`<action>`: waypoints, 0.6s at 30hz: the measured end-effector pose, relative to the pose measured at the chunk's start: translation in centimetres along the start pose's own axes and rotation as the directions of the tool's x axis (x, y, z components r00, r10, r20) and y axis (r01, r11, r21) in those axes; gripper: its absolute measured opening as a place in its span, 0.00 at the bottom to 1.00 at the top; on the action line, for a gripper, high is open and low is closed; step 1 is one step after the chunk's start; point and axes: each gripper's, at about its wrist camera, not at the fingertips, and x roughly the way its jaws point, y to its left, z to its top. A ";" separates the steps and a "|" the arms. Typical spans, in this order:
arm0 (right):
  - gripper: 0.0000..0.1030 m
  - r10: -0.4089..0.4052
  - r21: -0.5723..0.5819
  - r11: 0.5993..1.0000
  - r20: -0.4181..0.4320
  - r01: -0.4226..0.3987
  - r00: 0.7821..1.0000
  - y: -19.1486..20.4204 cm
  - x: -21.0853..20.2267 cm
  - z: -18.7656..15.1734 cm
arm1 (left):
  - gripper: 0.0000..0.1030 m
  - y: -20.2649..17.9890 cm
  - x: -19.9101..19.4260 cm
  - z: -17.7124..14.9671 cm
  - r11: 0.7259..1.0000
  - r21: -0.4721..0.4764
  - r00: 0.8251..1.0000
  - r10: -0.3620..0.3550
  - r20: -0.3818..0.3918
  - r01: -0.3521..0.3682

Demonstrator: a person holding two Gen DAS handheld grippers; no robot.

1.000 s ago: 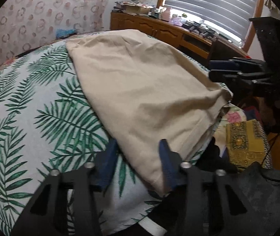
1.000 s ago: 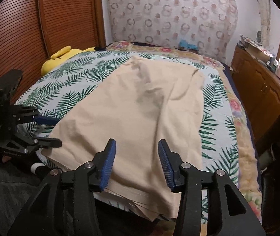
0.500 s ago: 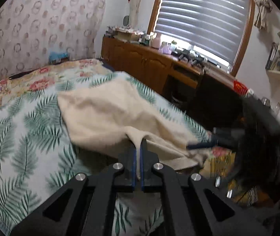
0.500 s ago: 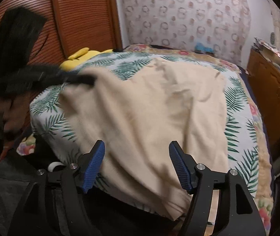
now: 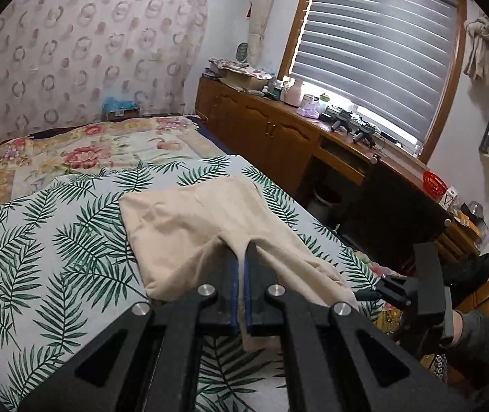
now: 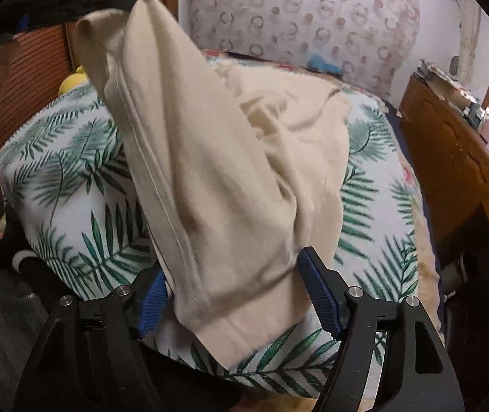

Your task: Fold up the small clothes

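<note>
beige garment (image 5: 189, 226) lies on the palm-print bedspread (image 5: 55, 267), its near corner pinched tight in the left gripper (image 5: 242, 295) and raised to start a fold. right gripper (image 6: 241, 295), just widened, straddles the other corner unclamped, likely to grab it.

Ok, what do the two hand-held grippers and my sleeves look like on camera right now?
Both match: the left hand-held gripper and the right hand-held gripper have matte black angular frames with triangular cut-outs, silver round bolt heads and ribbed blue pads lining the fingers. No cables show. A dark grey sleeve covers the arm behind the right one.
</note>
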 end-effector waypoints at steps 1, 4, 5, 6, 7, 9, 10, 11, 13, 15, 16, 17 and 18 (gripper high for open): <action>0.71 0.004 -0.006 1.000 0.003 -0.004 1.000 0.1 0.1 -0.2 | 0.00 0.2 0.1 -0.1 1.000 -0.003 1.000 0.003 -0.002 -0.003; 0.71 0.009 -0.006 1.000 0.001 -0.009 1.000 0.2 0.2 -0.3 | 0.00 0.6 0.5 -0.5 1.000 -0.016 1.000 0.008 -0.015 -0.009; 0.70 0.017 -0.006 1.000 0.002 -0.017 1.000 0.2 0.2 -0.3 | 0.00 0.8 0.6 -0.7 1.000 -0.022 1.000 0.007 -0.020 -0.007; 0.69 0.024 -0.006 1.000 0.004 -0.024 1.000 0.2 0.2 -0.2 | 0.00 0.8 0.7 -0.9 1.000 -0.025 1.000 0.007 -0.023 -0.007; 0.63 0.048 -0.003 0.999 0.007 -0.048 0.999 0.2 0.2 -0.3 | 0.00 0.9 0.7 -1.0 1.000 -0.027 1.000 0.007 -0.026 -0.007; 0.50 0.049 -0.012 0.999 0.017 -0.048 0.999 0.5 0.0 -0.3 | 0.00 1.0 0.8 -1.3 1.000 -0.031 1.000 0.004 -0.031 -0.005; 0.35 0.048 -0.018 0.999 0.023 -0.048 0.999 0.5 -0.1 -0.3 | 0.00 1.1 0.8 -1.4 0.999 -0.032 0.999 0.002 -0.033 -0.003; 0.19 0.050 -0.018 0.999 0.025 -0.050 0.998 0.5 -0.2 -0.4 | 0.00 1.1 0.8 -1.5 0.999 -0.033 0.999 0.000 -0.035 -0.001; 0.08 0.048 -0.020 0.999 0.032 -0.047 0.998 0.4 -0.4 -0.2 | 0.00 1.1 0.8 -1.7 0.999 -0.033 0.999 -0.004 -0.039 0.003; 0.06 0.055 -0.008 0.998 0.056 -0.054 0.997 0.0 -1.1 0.1 | 0.00 1.1 0.7 -1.8 0.999 -0.034 0.999 -0.007 -0.038 0.006; 0.06 0.056 -0.010 0.998 0.074 -0.055 0.996 -0.3 -1.7 0.4 | 0.00 1.2 0.6 -1.6 0.999 -0.034 0.999 -0.009 -0.034 0.008; 0.06 0.049 -0.014 0.999 0.107 -0.048 0.993 -0.8 -2.7 1.1 | 0.00 1.4 0.5 -1.3 0.999 -0.036 1.000 -0.009 -0.029 0.008; 0.06 0.049 -0.014 0.999 0.122 -0.047 0.991 -1.1 -3.3 1.6 | 0.00 1.6 0.4 -1.0 0.999 -0.038 1.000 -0.006 -0.023 0.005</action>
